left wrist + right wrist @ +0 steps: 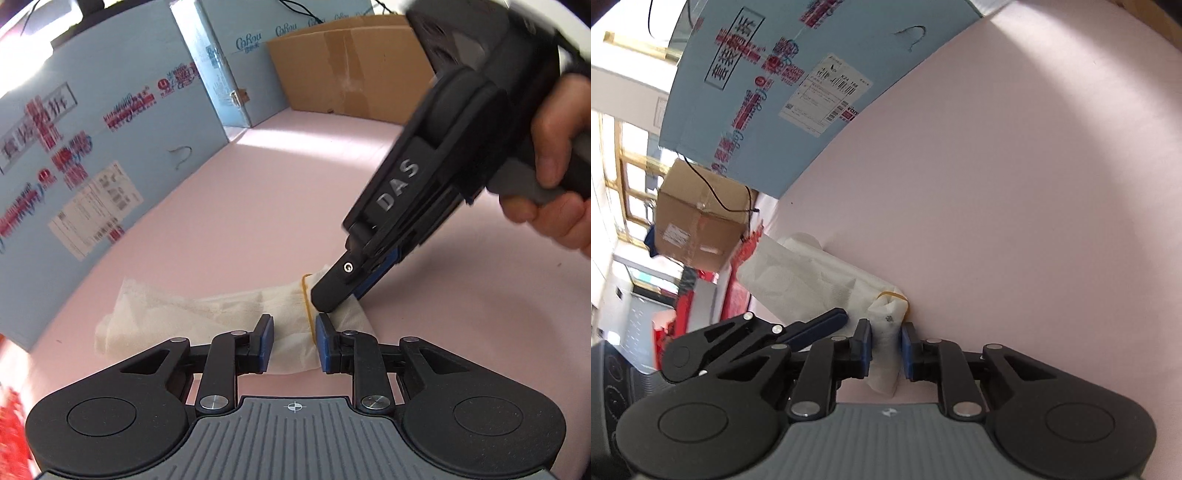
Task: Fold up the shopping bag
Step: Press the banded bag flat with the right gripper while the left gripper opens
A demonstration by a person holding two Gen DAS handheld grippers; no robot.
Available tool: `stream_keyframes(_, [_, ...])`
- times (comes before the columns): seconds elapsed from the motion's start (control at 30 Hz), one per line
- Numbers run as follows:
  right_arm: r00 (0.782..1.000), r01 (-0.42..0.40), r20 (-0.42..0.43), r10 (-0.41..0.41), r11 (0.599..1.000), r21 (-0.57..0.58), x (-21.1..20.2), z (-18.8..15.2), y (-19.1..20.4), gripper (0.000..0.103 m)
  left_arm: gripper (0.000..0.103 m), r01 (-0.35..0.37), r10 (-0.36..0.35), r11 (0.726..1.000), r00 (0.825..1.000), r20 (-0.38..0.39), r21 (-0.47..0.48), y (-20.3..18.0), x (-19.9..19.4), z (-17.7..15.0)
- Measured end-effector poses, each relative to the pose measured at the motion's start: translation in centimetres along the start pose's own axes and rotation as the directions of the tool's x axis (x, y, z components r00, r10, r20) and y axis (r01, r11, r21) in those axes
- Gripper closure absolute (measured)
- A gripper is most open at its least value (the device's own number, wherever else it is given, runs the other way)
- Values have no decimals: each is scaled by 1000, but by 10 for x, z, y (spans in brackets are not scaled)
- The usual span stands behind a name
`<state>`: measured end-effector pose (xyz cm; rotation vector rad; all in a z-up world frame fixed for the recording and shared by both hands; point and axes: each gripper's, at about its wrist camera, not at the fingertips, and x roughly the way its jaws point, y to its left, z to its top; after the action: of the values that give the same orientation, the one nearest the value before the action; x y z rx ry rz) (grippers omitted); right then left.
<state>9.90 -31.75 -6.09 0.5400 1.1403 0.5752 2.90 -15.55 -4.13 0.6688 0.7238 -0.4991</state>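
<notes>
Shopping bag [207,314]: flat on worktop [277,192], near edge; printed box [92,122] behind left, cardboard box [351,62] behind.

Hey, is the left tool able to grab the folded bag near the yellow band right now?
Probably yes. The left tool is open with the shopping bag already between its fingers. The right tool sits just beyond on the yellow band end, close but not blocking.

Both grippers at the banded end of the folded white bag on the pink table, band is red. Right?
Not quite: the rubber band is yellow, as the right wrist view shows. The rest holds: left gripper and right gripper both sit at the banded end of the folded white bag on the pink table.
</notes>
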Motion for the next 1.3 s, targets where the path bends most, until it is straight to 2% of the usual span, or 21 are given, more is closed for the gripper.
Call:
stream_keyframes(0.1, [995,95,10,-94,987,-131,4,-2,24,87,77,-70,70,995,998,2,66,-7,4,0])
stream_keyframes(0.17, [992,126,22,-124,980,-153,5,-4,31,87,77,-139,139,987,990,0,79,-5,9,-1])
stream_keyframes(0.23, [990,139,33,-135,978,-158,4,-7,34,87,79,-192,194,980,981,-21,55,10,18,-8])
stream_keyframes(0.3, [990,140,41,-135,977,-163,3,-10,34,87,80,-214,213,977,977,-31,-8,28,18,-11])
stream_keyframes(0.4, [992,121,42,-116,983,-140,0,-11,30,87,80,-84,89,991,995,48,-104,48,-5,-9])
stream_keyframes(0.47, [994,107,38,-103,986,-125,0,-9,27,87,80,17,-5,991,996,86,-133,47,-18,-8])
stream_keyframes(0.53, [996,89,32,-86,991,-99,0,-8,23,87,80,67,-57,991,995,86,-112,36,-20,-10])
stream_keyframes(0.7, [999,37,15,-37,999,-9,-1,-4,10,88,80,71,-68,994,997,44,-79,16,-4,-10])
stream_keyframes(0.8, [999,32,10,-32,999,-4,0,-3,8,88,77,72,-71,996,997,18,-60,4,6,-10])
stream_keyframes(0.9, [999,41,11,-40,999,-18,0,-3,10,89,75,-24,24,1000,1000,-13,3,-7,12,-6])
stream_keyframes(0.93, [999,45,13,-45,999,-25,0,-3,12,89,72,-70,71,997,997,-21,31,-11,15,-5])
stream_keyframes(1.0, [998,60,19,-59,997,-51,0,-5,16,88,72,-145,147,988,989,-31,57,-13,20,-4])
stream_keyframes(1.07, [997,68,27,-66,995,-75,0,-6,19,88,73,-242,244,970,968,-62,37,1,35,-12])
stream_keyframes(1.13, [997,69,34,-66,993,-92,-1,-8,20,88,73,-267,264,963,960,-90,-25,21,46,-18])
stream_keyframes(1.17, [997,67,36,-64,994,-92,-1,-9,20,88,73,-268,263,963,960,-95,-36,30,46,-17])
stream_keyframes(1.2, [997,66,37,-63,994,-92,-1,-9,20,88,73,-246,241,967,968,-74,-64,36,40,-15])
stream_keyframes(1.23, [997,65,35,-62,994,-92,-1,-8,19,88,73,-207,204,973,978,-37,-100,39,29,-13])
stream_keyframes(1.3, [998,62,33,-59,994,-92,-2,-8,19,88,73,-86,91,984,996,23,-154,38,7,-11])
